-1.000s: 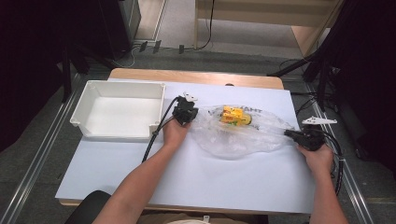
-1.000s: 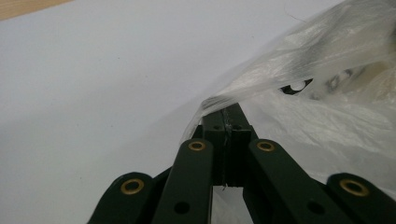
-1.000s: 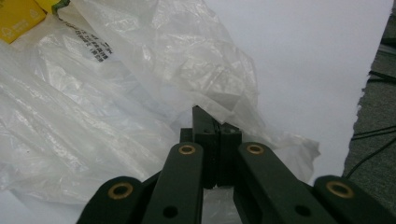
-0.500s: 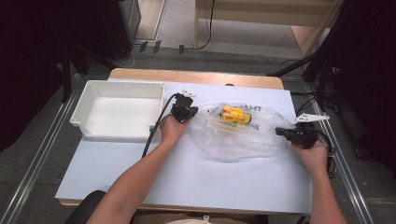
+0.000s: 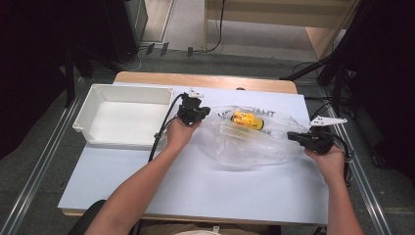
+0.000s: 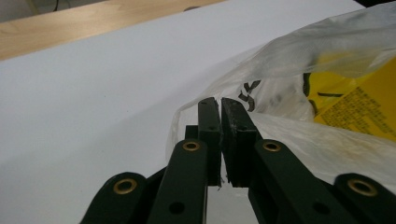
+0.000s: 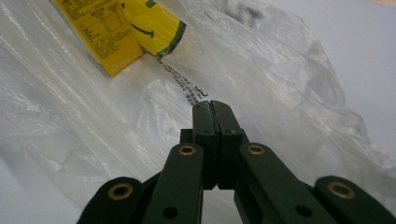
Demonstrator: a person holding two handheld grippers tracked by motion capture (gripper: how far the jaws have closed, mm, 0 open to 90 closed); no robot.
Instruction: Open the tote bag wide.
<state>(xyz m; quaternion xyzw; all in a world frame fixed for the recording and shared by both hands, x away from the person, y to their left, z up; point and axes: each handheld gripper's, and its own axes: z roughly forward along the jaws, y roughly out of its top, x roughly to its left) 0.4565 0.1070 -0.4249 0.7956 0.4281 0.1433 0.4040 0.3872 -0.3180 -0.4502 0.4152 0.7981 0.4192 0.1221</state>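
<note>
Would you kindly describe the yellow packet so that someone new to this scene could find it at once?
Start at the white table top, with an empty white tray at its left. To the tray's right lies a crumpled clear plastic bag, pinched at each end by a claw. The yellow packet lies inside it, the one brightly coloured thing on the table.

— Lighting? 
— Bright from overhead on the table [image 5: 195, 191]; surroundings fall to near black. Faint shadow under the bag [image 5: 254, 142].
— Sharpness? 
— High view soft. Gripper views: jaws near the lens blurred, mild sheen on plastic.
</note>
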